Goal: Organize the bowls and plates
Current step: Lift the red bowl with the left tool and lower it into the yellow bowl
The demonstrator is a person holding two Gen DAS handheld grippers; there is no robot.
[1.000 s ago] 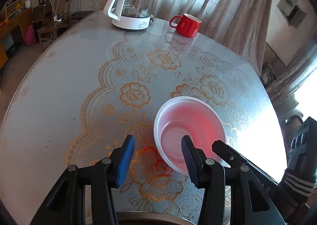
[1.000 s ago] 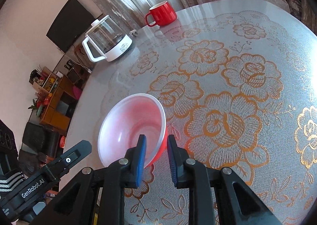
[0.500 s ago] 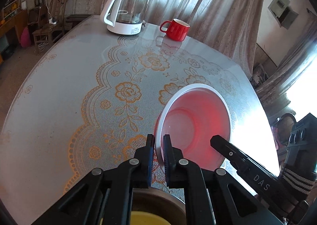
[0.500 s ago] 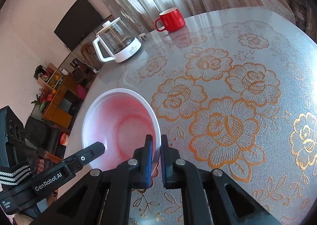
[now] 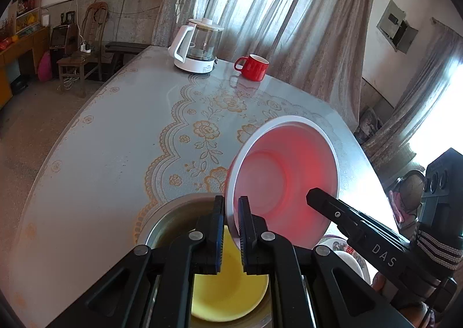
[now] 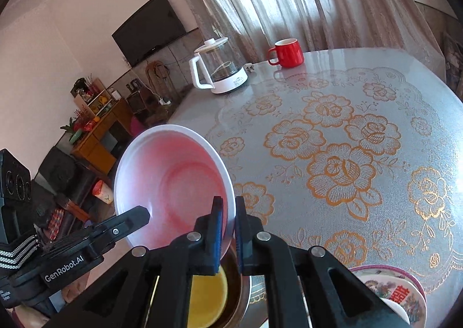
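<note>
Nearest the left tongs [image 5: 231, 229], right under their blue pads, a yellow bowl [image 5: 228, 296] sits inside a metal bowl [image 5: 170, 212] on the desk [image 5: 115, 148]. The left tongs are closed tight on the near rim of the pink bowl [image 5: 286, 171], one pad outside the wall and one inside, and the bowl hangs tilted above the desk with its opening turned toward the camera. The right tongs [image 6: 226, 229] are likewise clamped on the rim of the same pink bowl [image 6: 170, 180], on its opposite side, so each pair shows in the other's view as a black finger lying across the bowl's lower edge. Both pairs have just been closing, with the bowl's wall between the pads. Below the right tongs the yellow bowl [image 6: 207, 296] appears again, and to their right, at the desk's near edge, stand patterned plates [image 6: 390, 284] stacked together. Beyond the tongs stretches the desk's grey cover with gold roses. At the far side, well apart from the tongs, a glass kettle [image 5: 199, 47] with a white handle stands beside a red mug [image 5: 253, 67], in front of pale curtains [image 5: 289, 9].
</note>
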